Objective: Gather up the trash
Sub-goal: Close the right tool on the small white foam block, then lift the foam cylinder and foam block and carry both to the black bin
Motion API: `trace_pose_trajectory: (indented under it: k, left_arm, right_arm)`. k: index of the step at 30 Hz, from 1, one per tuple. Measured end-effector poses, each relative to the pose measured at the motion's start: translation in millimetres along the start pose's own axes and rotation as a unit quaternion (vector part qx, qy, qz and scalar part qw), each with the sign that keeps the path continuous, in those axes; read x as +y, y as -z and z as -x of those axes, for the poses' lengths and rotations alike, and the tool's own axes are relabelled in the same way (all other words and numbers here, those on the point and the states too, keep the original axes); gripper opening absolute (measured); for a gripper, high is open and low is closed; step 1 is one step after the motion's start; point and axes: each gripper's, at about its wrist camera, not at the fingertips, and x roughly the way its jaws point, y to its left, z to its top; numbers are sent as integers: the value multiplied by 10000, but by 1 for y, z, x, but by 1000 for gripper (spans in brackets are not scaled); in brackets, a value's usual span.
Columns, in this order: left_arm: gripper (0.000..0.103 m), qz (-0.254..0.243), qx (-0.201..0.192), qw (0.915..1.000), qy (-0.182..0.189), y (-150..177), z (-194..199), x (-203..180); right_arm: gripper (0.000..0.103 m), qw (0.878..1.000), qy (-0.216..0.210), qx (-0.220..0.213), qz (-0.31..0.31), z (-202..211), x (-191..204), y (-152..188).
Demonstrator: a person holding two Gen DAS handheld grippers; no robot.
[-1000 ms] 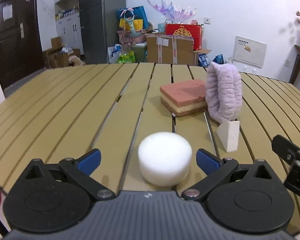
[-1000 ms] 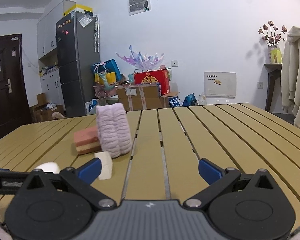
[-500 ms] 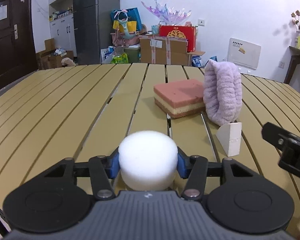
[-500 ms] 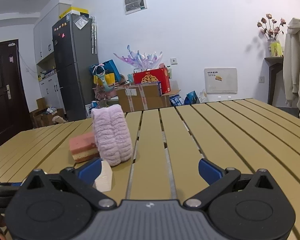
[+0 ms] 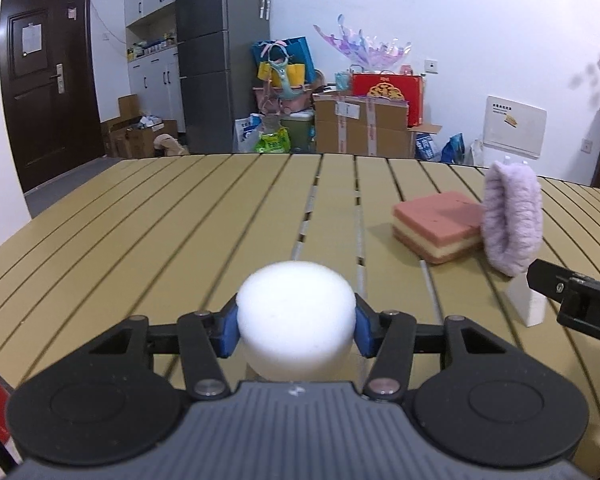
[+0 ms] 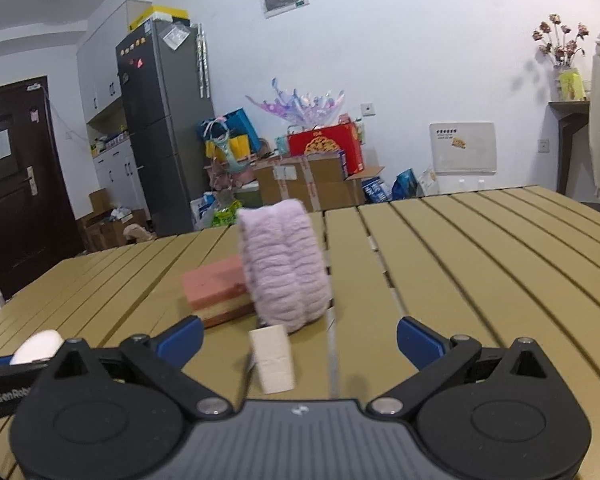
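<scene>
My left gripper [image 5: 296, 330] is shut on a white foam puck [image 5: 296, 320], with a blue pad pressed to each side, over the slatted table [image 5: 140, 240]. The puck [image 6: 36, 346] also shows at the left edge of the right wrist view. My right gripper [image 6: 300, 338] stands open, and a small white foam wedge [image 6: 274, 360] stands upright on the table between its fingers. That wedge [image 5: 526, 304] sits low on the right in the left wrist view, partly behind the right gripper's black finger.
A pink and cream layered sponge block [image 5: 440, 228] lies beyond the wedge, with a fluffy lilac headband [image 5: 510, 220] standing against it. In the right wrist view the block [image 6: 216, 292] and headband [image 6: 284, 272] stand just behind the wedge. Boxes and a fridge stand past the table's far edge.
The left gripper closed on the white puck and then shifted left with it. The right gripper moved toward the white wedge, which now stands between its open fingers.
</scene>
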Motion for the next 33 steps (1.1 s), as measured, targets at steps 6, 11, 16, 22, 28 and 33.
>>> trace_pose_trajectory:
  k: [6, 11, 16, 22, 28, 33]
  left_arm:
    - [54, 86, -12, 10000, -37, 1, -5, 19]
    - [54, 108, 19, 9999, -51, 5, -9, 28]
    - [54, 144, 39, 9999, -59, 7, -11, 30]
    - [54, 169, 30, 9998, -86, 8, -6, 34]
    - [54, 189, 4, 9998, -80, 9, 8, 37]
    - [54, 187, -1, 9998, -80, 12, 25, 42]
  right_arm:
    - [100, 9996, 109, 233, 99, -11, 13, 0]
    - [76, 9989, 43, 456, -14, -20, 9, -1]
    - [30, 9979, -137, 626, -42, -26, 7, 1]
    - [18, 9978, -291, 600, -36, -23, 7, 1]
    - [17, 9974, -435, 547, -146, -14, 5, 2]
    - [17, 9974, -454, 544, -111, 2, 8, 4]
